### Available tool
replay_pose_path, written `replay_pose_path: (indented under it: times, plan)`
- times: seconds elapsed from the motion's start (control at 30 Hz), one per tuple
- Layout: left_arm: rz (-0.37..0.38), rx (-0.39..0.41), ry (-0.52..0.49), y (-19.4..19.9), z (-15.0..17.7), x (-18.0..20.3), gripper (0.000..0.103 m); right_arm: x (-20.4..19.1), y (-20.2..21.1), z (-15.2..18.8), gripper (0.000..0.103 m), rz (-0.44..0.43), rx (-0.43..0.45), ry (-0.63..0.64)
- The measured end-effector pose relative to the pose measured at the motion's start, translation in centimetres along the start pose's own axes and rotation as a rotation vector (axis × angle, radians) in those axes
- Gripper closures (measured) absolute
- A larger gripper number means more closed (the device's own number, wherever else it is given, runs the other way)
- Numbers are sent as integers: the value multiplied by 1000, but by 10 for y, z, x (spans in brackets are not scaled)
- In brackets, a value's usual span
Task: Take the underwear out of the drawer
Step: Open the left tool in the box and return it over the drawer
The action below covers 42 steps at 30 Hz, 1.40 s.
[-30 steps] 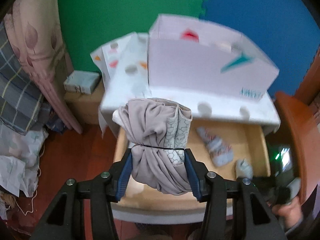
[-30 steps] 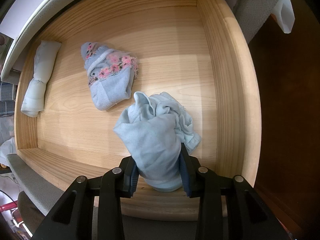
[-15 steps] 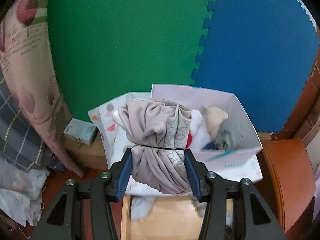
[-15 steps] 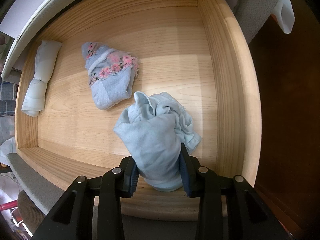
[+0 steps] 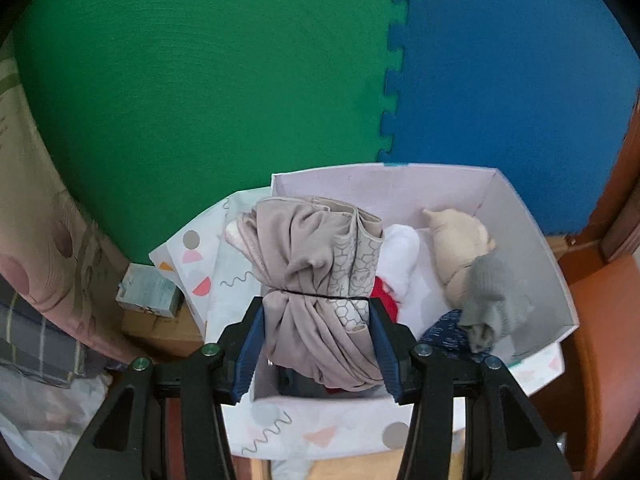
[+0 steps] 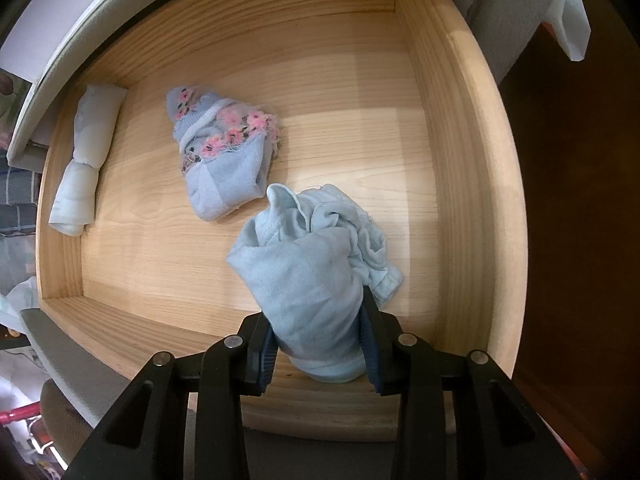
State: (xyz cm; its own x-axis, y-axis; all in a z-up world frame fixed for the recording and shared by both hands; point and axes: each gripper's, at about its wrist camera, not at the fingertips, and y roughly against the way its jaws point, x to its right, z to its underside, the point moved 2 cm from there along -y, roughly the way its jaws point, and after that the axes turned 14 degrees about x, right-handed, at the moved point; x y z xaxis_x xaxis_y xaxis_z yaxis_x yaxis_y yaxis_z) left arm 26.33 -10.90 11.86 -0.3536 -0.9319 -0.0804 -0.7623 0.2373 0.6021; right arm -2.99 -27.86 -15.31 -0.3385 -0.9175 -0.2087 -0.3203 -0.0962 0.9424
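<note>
My left gripper (image 5: 316,340) is shut on a rolled taupe underwear bundle (image 5: 316,280) tied with a thin band, held over the near left part of a white cardboard box (image 5: 532,240). The box holds several rolled garments, among them a beige one (image 5: 456,248) and a grey one (image 5: 492,296). My right gripper (image 6: 320,348) is shut on a light blue underwear (image 6: 308,276) over the near right part of the open wooden drawer (image 6: 460,160). A blue floral sock-like roll (image 6: 220,160) and a white roll (image 6: 86,160) lie on the drawer floor.
The box stands on a white patterned cloth (image 5: 224,268) covering the cabinet top. Green and blue foam mats (image 5: 240,100) form the back wall. A small box (image 5: 148,294) and hanging fabrics (image 5: 36,260) are at the left. Dark wooden furniture (image 5: 600,340) is at the right.
My left gripper has risen from the drawer with the taupe bundle and now holds it over the white box. My right gripper and its blue underwear have stayed still.
</note>
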Motion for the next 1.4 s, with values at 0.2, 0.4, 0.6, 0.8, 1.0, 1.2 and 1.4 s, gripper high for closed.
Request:
replay_pose_path:
  times: [0.2,0.4,0.6,0.8,1.0,1.2,1.4]
  plan:
    - [-11,-5,-63,-15,5,15,49,0,0,0,68,-4,-1,1]
    - [-9,-13,-75,-12,4,22,47,0,0,1,68,-4,-1,1]
    - [-11,6,-59,3,1,20,46,-1,0,1,68,0,-1,1]
    - [-11,20,-54,26,13,13,46,-2,-1,2,68,3,-3,0]
    - [3,-13,-36,50,62,0,46,-2,-2,3,68,9,-5,-1]
    - [-64,-46,-46,66,138,-10,46,-1,-3,3,68,14,-7,-5]
    - [-86,-113,40,67,207,-16,46,-1,-4,3,68,19,-9,-5]
